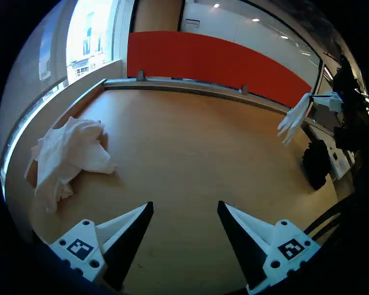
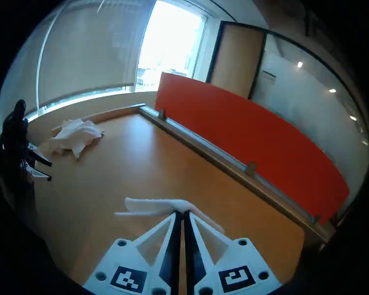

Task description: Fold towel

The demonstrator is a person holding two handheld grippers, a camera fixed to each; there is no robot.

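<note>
A crumpled heap of white towels point(image 1: 71, 152) lies at the left end of the wooden table point(image 1: 194, 147), ahead and left of my left gripper point(image 1: 184, 209). That gripper hangs open over bare wood with nothing between its fingers. My right gripper point(image 2: 182, 215) is shut on a single white towel point(image 2: 160, 205), which spreads out flat beyond the fingertips. In the left gripper view the same towel point(image 1: 293, 118) hangs limp from the right gripper point(image 1: 332, 101) at the table's far right. In the right gripper view the heap of towels point(image 2: 76, 133) sits at the far left corner.
A red divider panel point(image 1: 214, 61) on a metal rail point(image 1: 194, 88) runs along the table's far edge. A window point(image 2: 169, 44) and ledge lie beyond the heap's end. Dark equipment point(image 1: 316, 164) stands at the right table edge. A dark object point(image 2: 15, 142) sits at the left.
</note>
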